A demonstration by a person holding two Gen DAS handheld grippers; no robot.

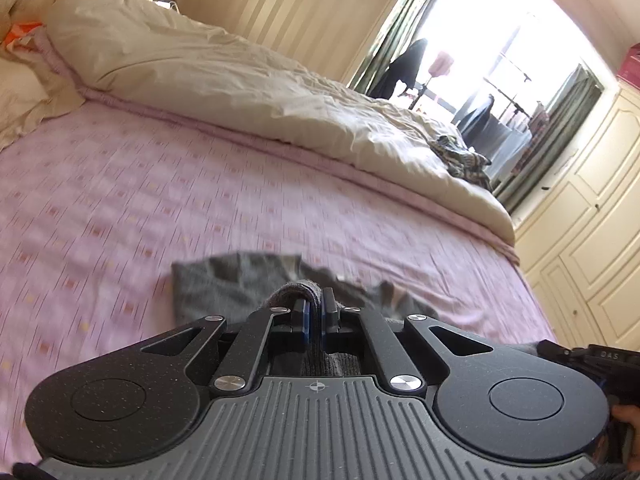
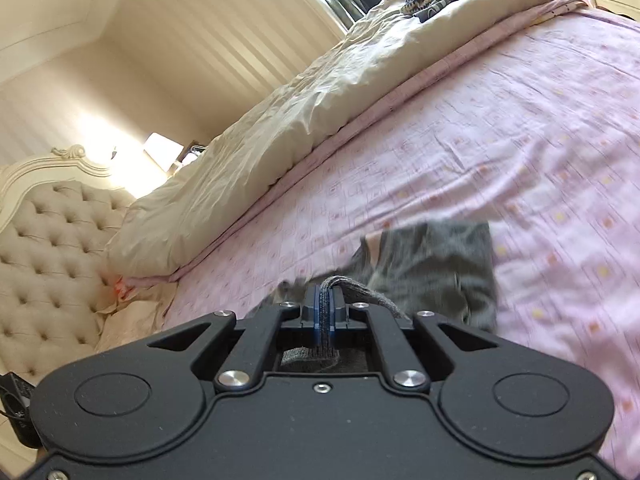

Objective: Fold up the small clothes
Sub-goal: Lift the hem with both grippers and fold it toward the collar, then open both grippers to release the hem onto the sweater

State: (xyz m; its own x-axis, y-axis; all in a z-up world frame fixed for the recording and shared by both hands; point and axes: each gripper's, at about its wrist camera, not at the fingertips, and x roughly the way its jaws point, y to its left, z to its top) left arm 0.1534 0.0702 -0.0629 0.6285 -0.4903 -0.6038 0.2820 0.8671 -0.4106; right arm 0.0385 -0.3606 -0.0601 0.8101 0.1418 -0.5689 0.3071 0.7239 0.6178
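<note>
On a wide bed spread with a pink sheet patterned in small orange and yellow squares (image 1: 160, 200), a small grey knitted garment (image 1: 224, 280) lies partly lifted toward the cameras. The left gripper (image 1: 314, 312) has its jaws pressed together on a fold of the grey knit, and the right gripper (image 2: 326, 306) is likewise clamped on another edge of it. Behind the garment, a crumpled cream duvet (image 1: 224, 80) is pushed along the far side of the bed, with a dark patterned cloth (image 1: 460, 156) lying on its end. A cream tufted headboard (image 2: 44, 248) stands at the head. Green striped curtains (image 1: 384, 40) frame a bright window, beside cream panelled wardrobe doors (image 1: 592, 216).
</note>
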